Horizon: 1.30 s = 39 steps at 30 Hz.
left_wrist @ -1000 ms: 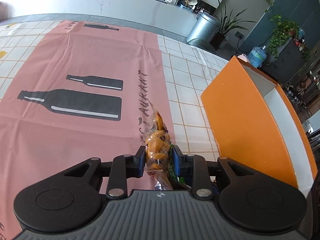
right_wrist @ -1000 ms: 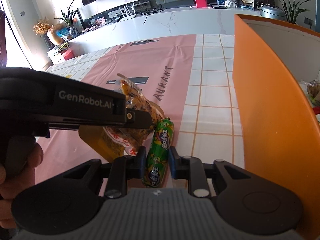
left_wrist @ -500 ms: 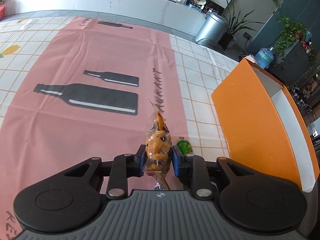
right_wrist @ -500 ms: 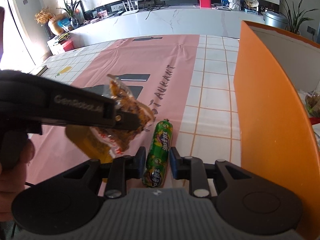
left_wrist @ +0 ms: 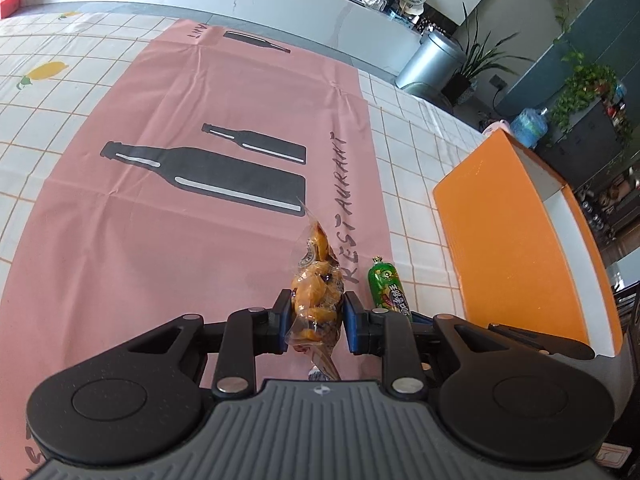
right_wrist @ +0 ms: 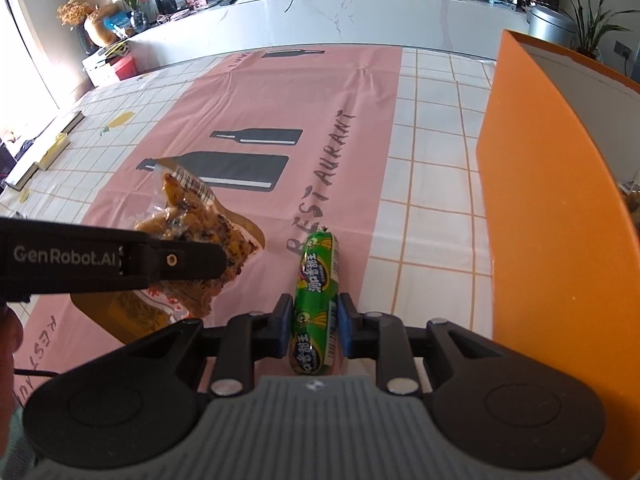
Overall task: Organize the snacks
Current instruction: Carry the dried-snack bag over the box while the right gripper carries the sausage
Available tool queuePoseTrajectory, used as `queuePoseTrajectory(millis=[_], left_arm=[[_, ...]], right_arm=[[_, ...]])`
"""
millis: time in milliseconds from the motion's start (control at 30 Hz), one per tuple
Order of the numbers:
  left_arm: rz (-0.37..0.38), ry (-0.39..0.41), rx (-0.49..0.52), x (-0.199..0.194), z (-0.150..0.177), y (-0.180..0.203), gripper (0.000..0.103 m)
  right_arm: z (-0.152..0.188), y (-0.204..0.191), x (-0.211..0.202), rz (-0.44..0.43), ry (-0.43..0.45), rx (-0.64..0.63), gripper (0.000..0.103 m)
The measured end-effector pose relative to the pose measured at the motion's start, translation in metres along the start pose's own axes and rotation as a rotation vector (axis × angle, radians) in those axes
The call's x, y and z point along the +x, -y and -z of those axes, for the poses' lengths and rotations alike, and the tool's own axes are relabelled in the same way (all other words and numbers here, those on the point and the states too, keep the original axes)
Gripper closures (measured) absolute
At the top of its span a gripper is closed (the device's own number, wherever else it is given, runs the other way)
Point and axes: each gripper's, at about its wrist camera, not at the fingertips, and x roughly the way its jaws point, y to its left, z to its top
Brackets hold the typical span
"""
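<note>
While both claws are clenched, a snack is gripped in each above the pink cloth.

Between the blue pads of the left gripper (left_wrist: 315, 322) a clear plastic packet of orange-brown snack pieces (left_wrist: 316, 292) is clamped and held clear of the table, its sealed end pointing forward. The right gripper (right_wrist: 313, 330) is closed on a green foil-wrapped sausage stick (right_wrist: 316, 300), which is seen just right of the packet in the left wrist view. Beneath both is spread a pink tablecloth printed with black bottles (left_wrist: 168, 208) over a white gridded cover. To the right, an orange cardboard box with a white inside (right_wrist: 540, 208) is stood upright.
</note>
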Motion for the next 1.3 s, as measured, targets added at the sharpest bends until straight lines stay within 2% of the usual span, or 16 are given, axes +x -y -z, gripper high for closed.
queuePoseTrajectory(millis=[333, 467, 667, 967, 1167, 1300], left_arm=[[0.096, 0.066, -0.036, -0.033, -0.009, 0.011, 0.075], [0.13, 0.104, -0.014, -0.053, -0.015, 0.03, 0.075], [0.184, 0.126, 0.05, -0.069, -0.021, 0.071, 0.075], [0.259, 0.081, 0.169, -0.066, -0.018, 0.142, 0.074], [0.298, 0.015, 0.277, -0.048, -0.012, 0.191, 0.074], [0.292, -0.034, 0.362, -0.033, 0.001, 0.216, 0.074]], right_arm=[[-0.02, -0.006, -0.061, 0.027, 0.073, -0.058, 0.083], [-0.027, 0.002, -0.094, 0.044, 0.117, -0.063, 0.083], [-0.034, 0.036, -0.136, 0.072, 0.15, -0.013, 0.083], [-0.022, 0.095, -0.175, 0.132, 0.135, 0.037, 0.083], [0.0, 0.14, -0.178, 0.136, 0.072, 0.082, 0.083], [0.011, 0.165, -0.178, 0.139, 0.037, 0.073, 0.083]])
